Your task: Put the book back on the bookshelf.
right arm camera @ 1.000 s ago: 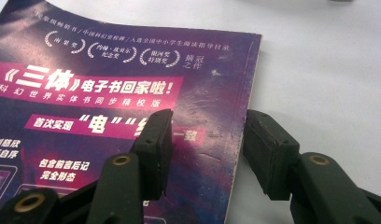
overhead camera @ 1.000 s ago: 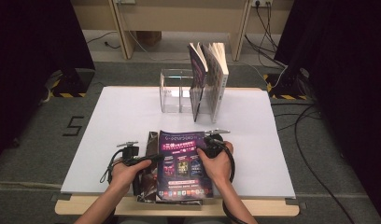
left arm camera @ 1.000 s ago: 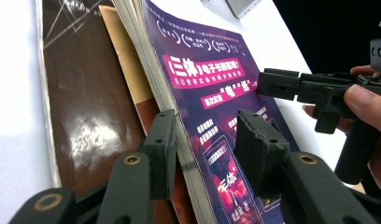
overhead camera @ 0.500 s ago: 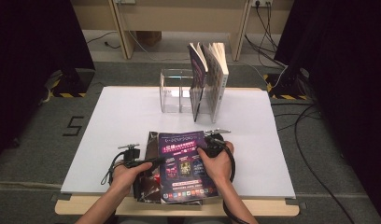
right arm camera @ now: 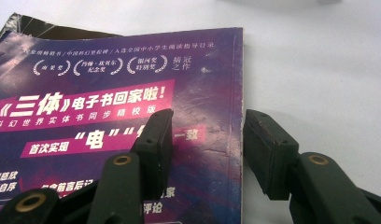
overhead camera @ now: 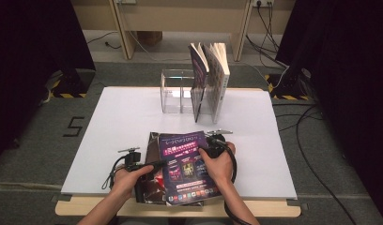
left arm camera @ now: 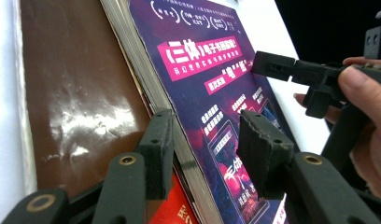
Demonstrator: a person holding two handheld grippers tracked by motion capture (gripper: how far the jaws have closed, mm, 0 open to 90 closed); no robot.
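Purple book (overhead camera: 187,166) lay at the 6 o'clock edge of the white surface (overhead camera: 119,117), its lower end over the near rim, on top of a dark glossy cover (left arm camera: 81,88). Open white board ran from 9 through 12 to 3 o'clock of it; clear rack (overhead camera: 178,91) with upright books (overhead camera: 210,79) stood well apart at 12 o'clock.

Left tongs (left arm camera: 202,149) were wide, jaws straddling the book's page edge, one below on the dark cover side, one above the purple cover; contact unclear. Right tongs (right arm camera: 207,144) were wide, jaws straddling the book's right edge, not closed on it.

Grey carpet, cables, black curtains around.
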